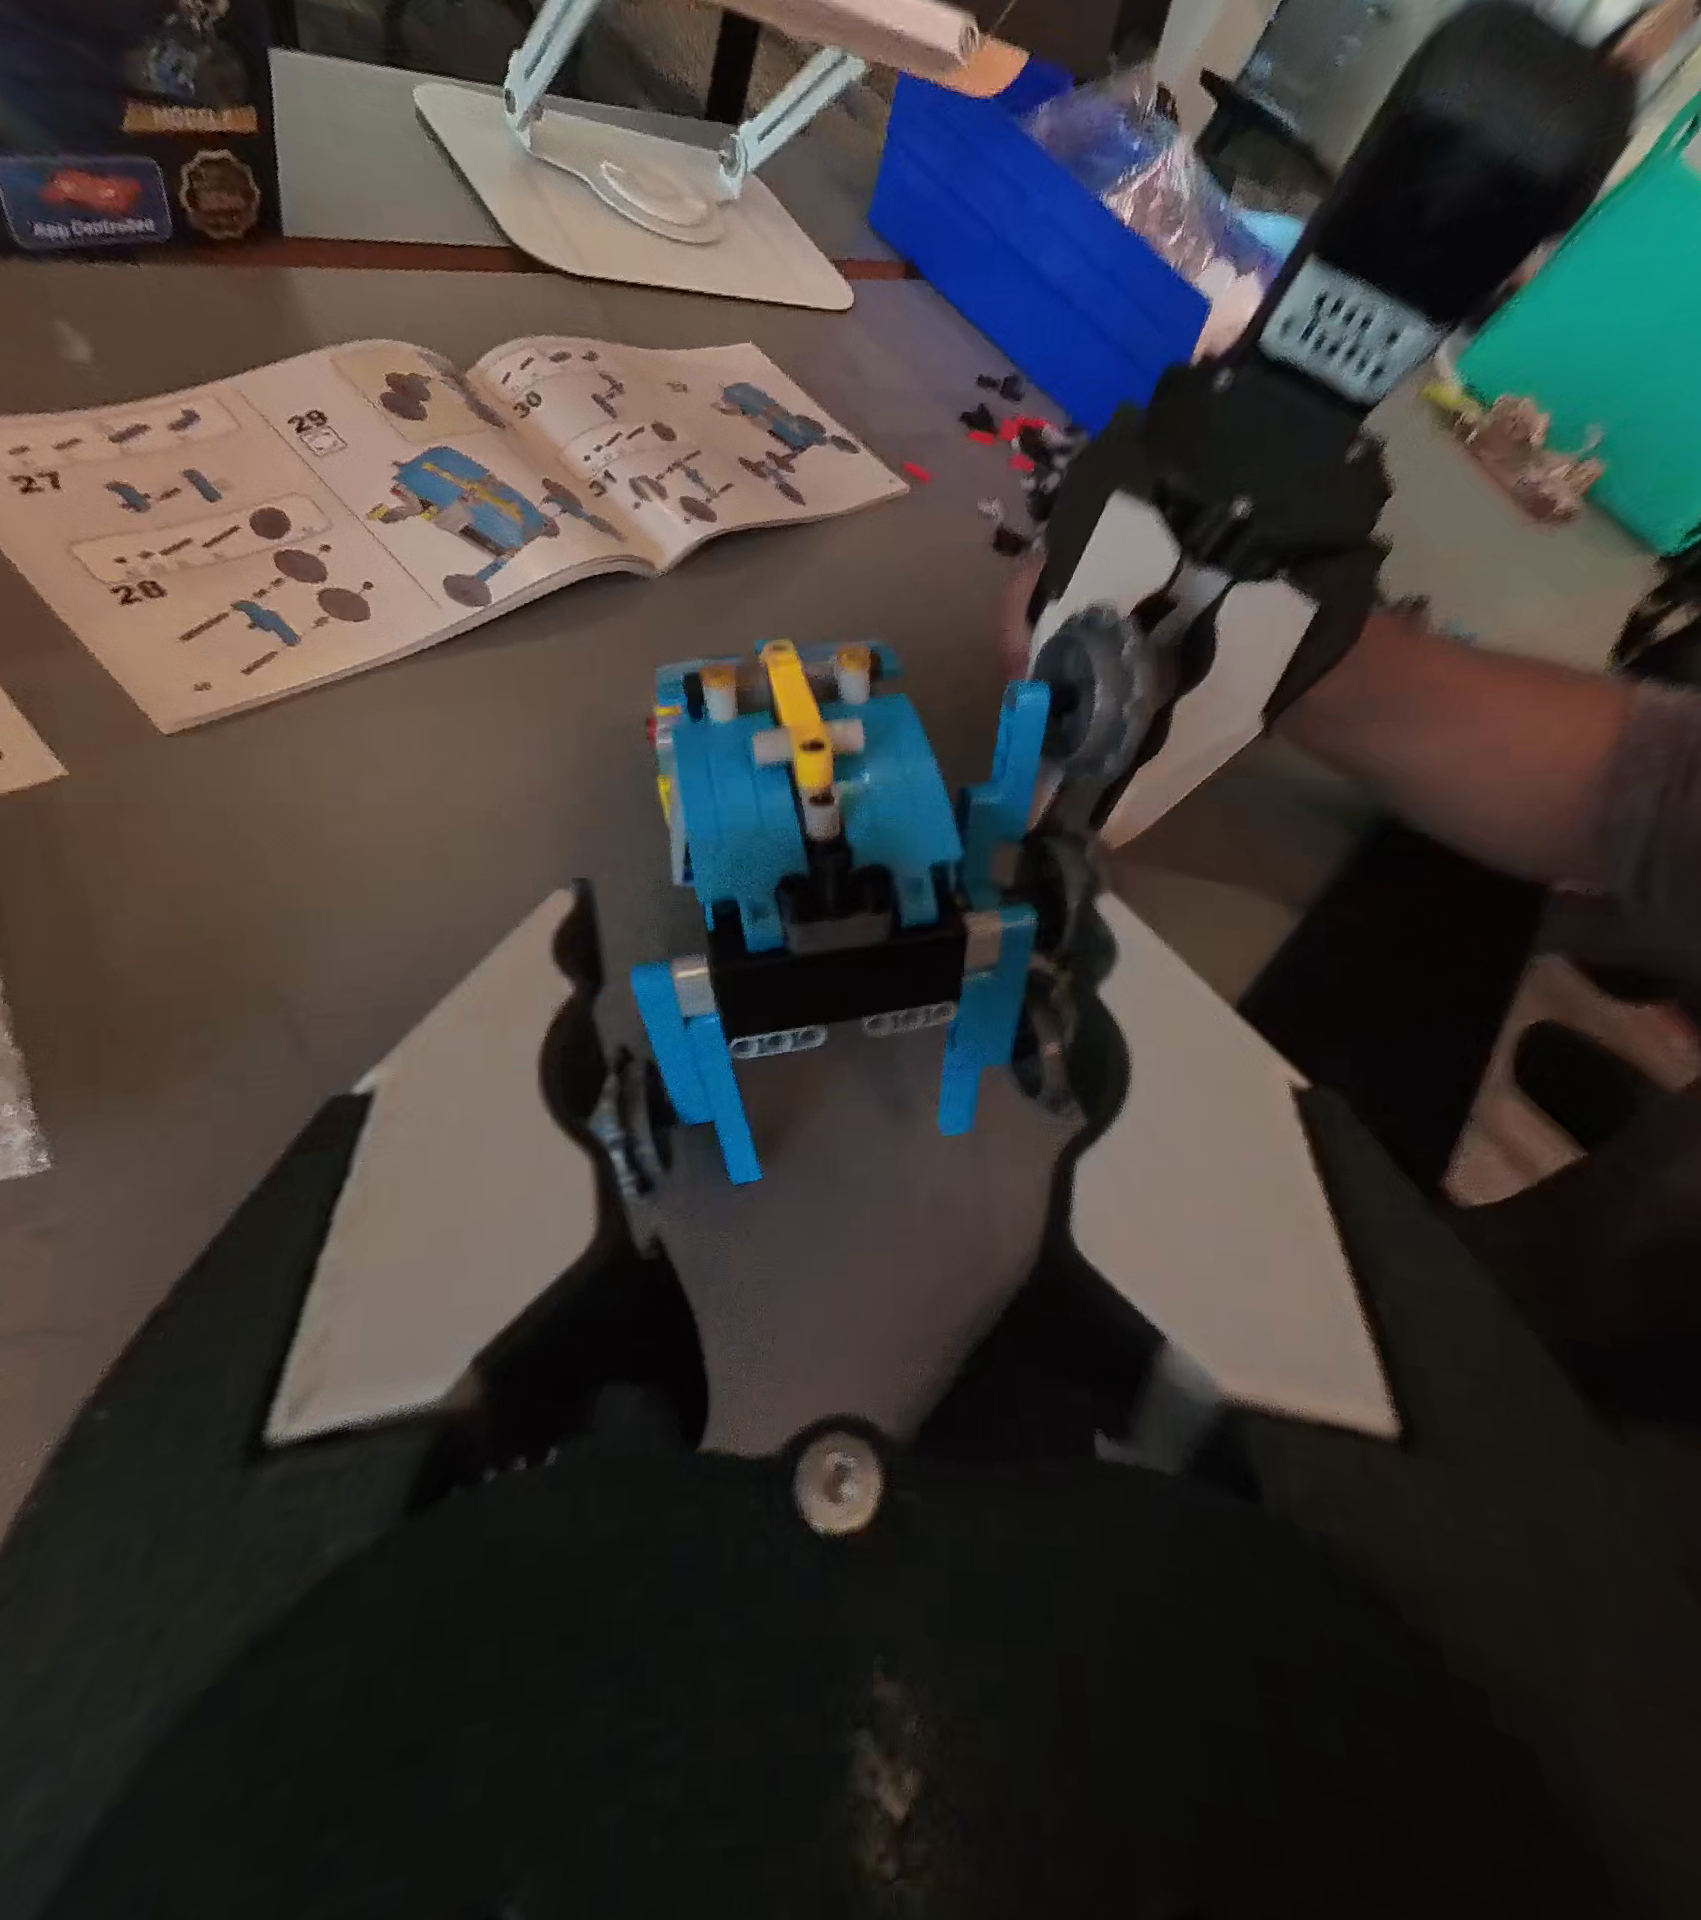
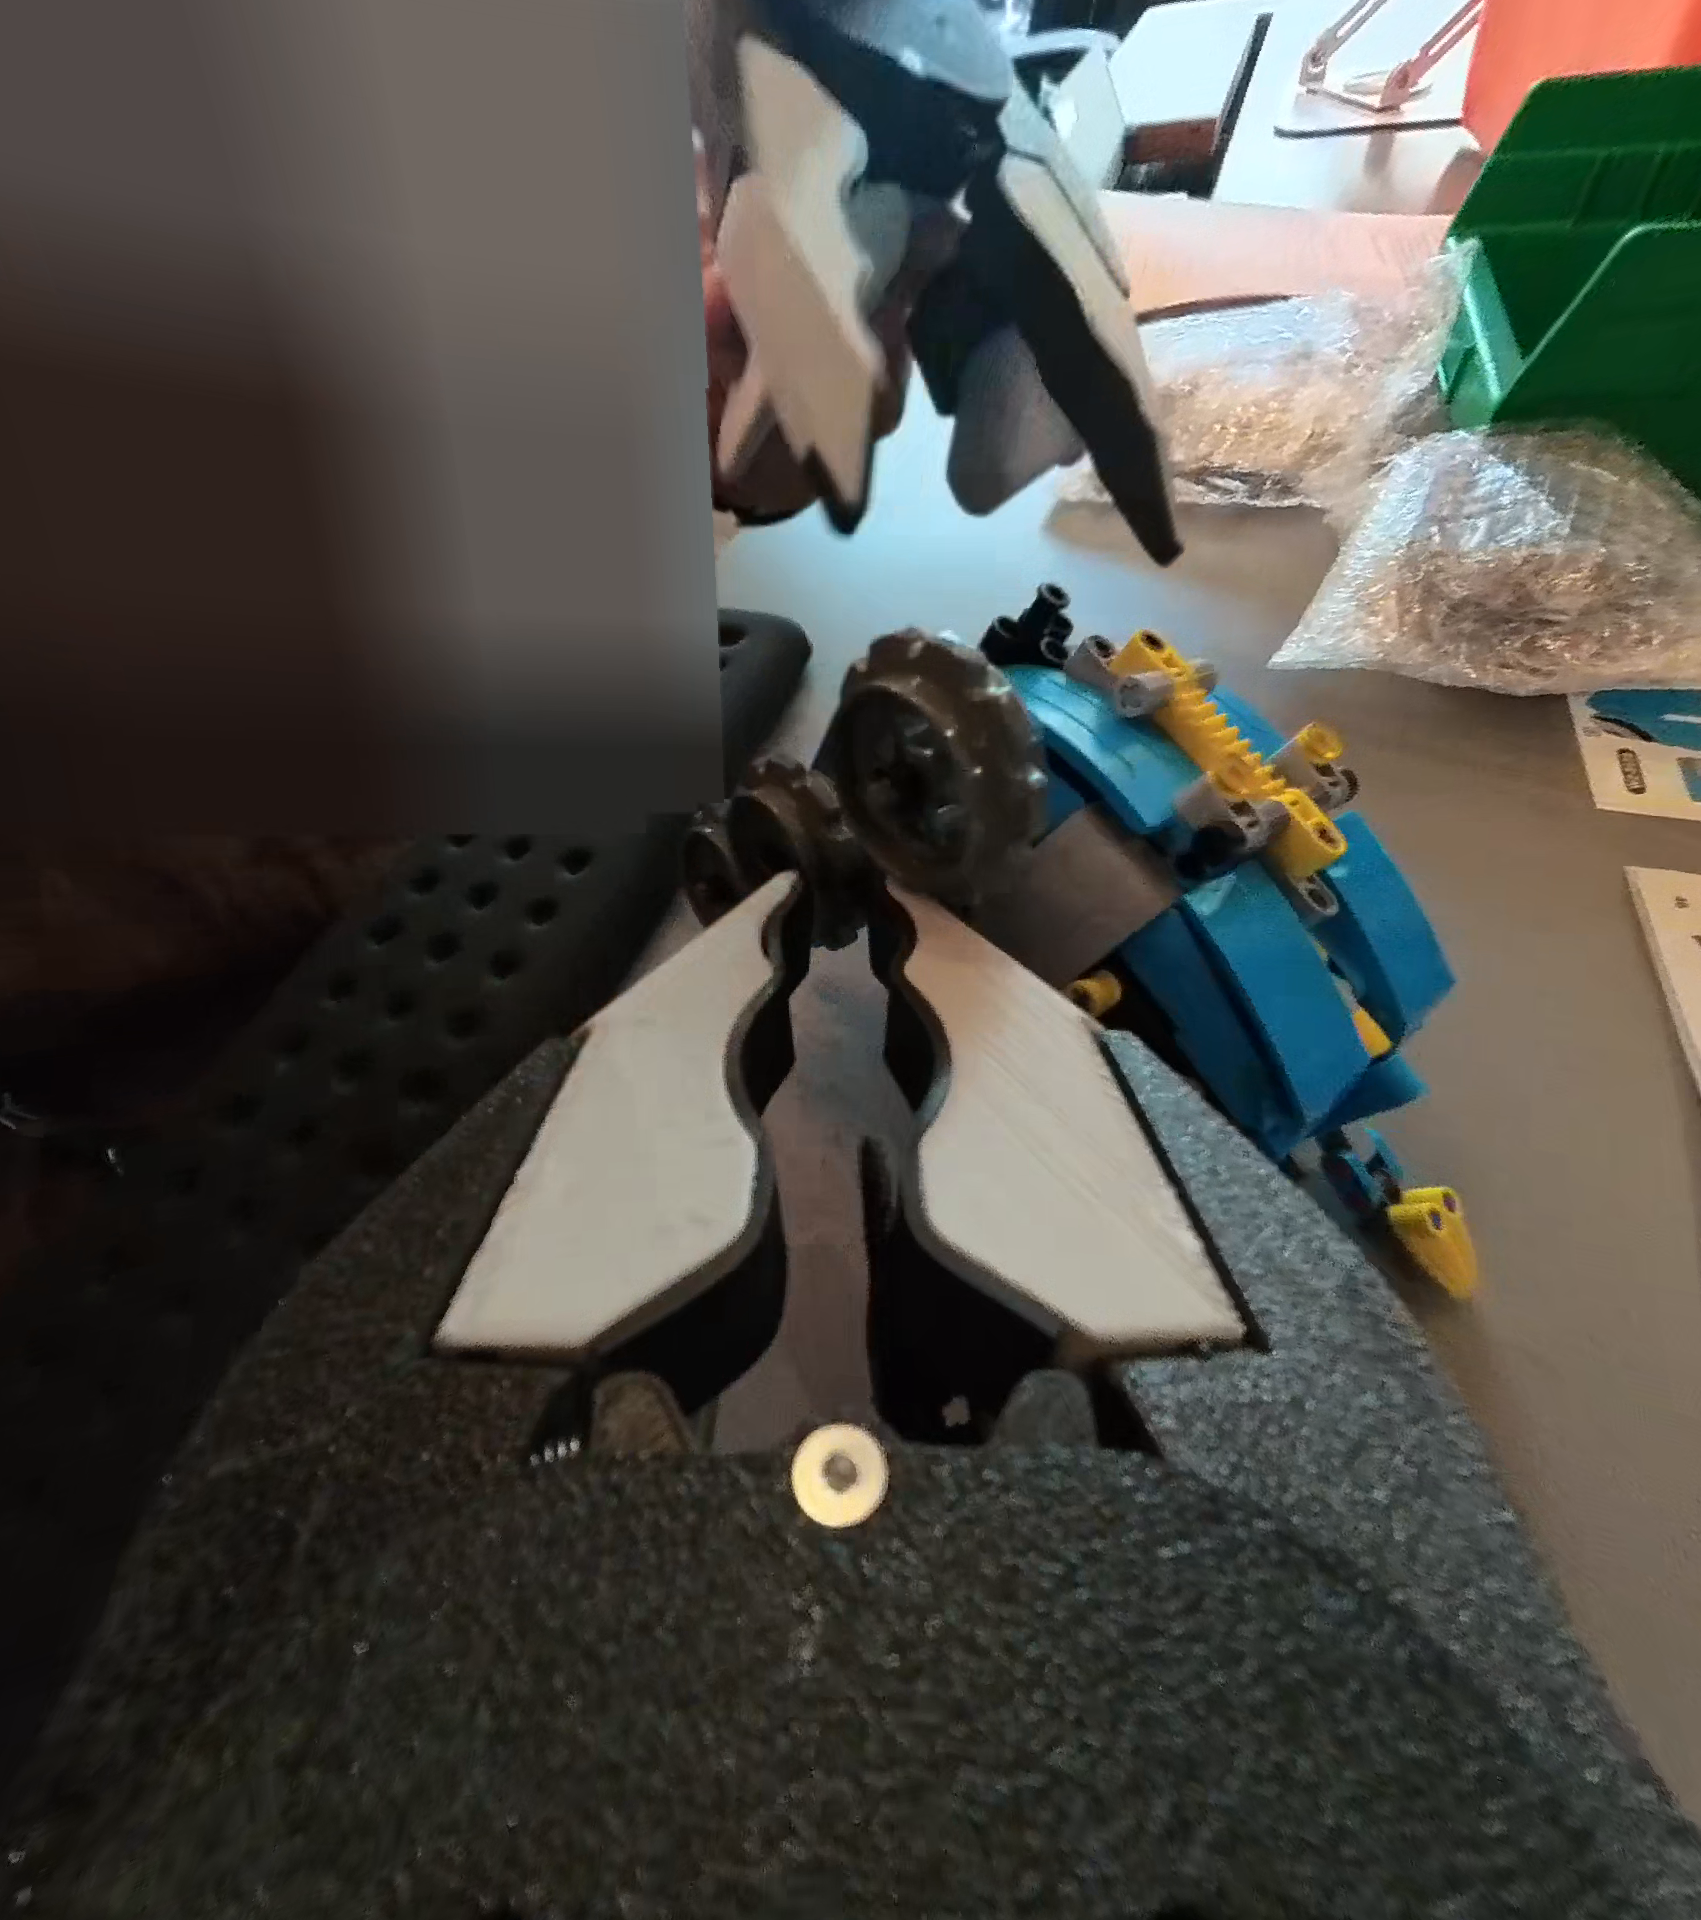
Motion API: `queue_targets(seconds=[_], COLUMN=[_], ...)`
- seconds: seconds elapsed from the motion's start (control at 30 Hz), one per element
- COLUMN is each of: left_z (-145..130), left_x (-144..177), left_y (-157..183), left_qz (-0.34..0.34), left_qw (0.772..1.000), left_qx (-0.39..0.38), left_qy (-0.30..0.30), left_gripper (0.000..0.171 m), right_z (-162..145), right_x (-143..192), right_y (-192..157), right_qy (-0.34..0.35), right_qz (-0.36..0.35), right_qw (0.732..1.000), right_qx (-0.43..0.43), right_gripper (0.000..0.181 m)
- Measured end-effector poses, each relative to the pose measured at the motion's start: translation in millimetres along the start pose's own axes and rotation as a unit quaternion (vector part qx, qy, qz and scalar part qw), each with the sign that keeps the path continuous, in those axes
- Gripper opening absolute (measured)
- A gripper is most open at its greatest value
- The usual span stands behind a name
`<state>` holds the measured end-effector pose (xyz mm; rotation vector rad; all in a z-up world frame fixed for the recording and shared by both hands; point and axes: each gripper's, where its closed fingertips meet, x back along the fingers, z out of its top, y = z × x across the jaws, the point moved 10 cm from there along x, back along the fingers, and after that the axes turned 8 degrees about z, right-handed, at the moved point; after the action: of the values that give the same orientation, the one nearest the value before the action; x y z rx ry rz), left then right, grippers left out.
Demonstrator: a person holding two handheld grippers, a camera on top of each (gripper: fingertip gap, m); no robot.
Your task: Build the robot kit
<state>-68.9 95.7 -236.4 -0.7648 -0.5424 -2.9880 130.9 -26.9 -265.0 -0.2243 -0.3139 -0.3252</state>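
A blue, black and yellow brick vehicle model (image 1: 815, 831) stands on the grey table (image 1: 202, 987). My left gripper (image 1: 835, 914) is open wide, with a finger on each side of the model's near end, and holds nothing. In the right wrist view it hovers open (image 2: 1002, 520) above the model (image 2: 1241, 935). My right gripper (image 2: 841, 894) is shut on a small dark grey toothed wheel (image 2: 794, 831) at the model's side, next to a larger mounted wheel (image 2: 929, 769). In the left wrist view the right gripper (image 1: 1106, 748) presses its wheel (image 1: 1085, 696) against an upright blue beam.
An open instruction booklet (image 1: 389, 488) lies beyond the model, with a white stand (image 1: 638, 197), a blue bin (image 1: 1022, 229), a teal bin (image 1: 1656, 343) and small loose pieces (image 1: 1012, 436) farther back. A green bin (image 2: 1635, 260) and plastic bags (image 2: 1532, 561) show in the right wrist view.
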Motion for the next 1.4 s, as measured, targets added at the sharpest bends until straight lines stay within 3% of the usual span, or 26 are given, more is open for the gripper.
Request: queue_targets(seconds=[0.1,0.2,0.4,0.73,1.0,1.2,1.4], left_z=[-17,-24,-28,-35,-34,-34,-34], left_x=[-11,-22,-32,-33,-32,-33,-33], left_y=[2,4,-3,1,2,1,2], left_qz=[0.015,-0.015,-0.003,0.015,0.013,0.012,0.014], left_qw=[0.999,0.999,0.999,0.997,0.997,0.998,0.998], left_qx=[-0.05,-0.039,-0.051,-0.06,-0.062,-0.058,-0.058], left_qy=[-0.012,-0.014,0.004,0.039,0.031,0.031,0.033], left_gripper=[0.105,0.109,0.098,0.098,0.098,0.098,0.098], right_z=[3,8,11,3,21,38,47], right_x=[-2,-4,-5,-3,-7,-13,-15], right_y=[-4,-6,-6,-6,-11,-13,-12], right_qy=[-0.023,-0.041,-0.047,0.01,-0.094,-0.194,-0.234], right_qz=[-0.013,-0.023,-0.037,-0.039,-0.048,-0.05,-0.034], right_qw=[1.0,0.999,0.998,0.998,0.993,0.974,0.966], right_qx=[0.013,0.027,0.032,-0.044,0.048,0.106,0.104], right_gripper=[0.01,0.011,0.01,0.01,0.01,0.01,0.01])
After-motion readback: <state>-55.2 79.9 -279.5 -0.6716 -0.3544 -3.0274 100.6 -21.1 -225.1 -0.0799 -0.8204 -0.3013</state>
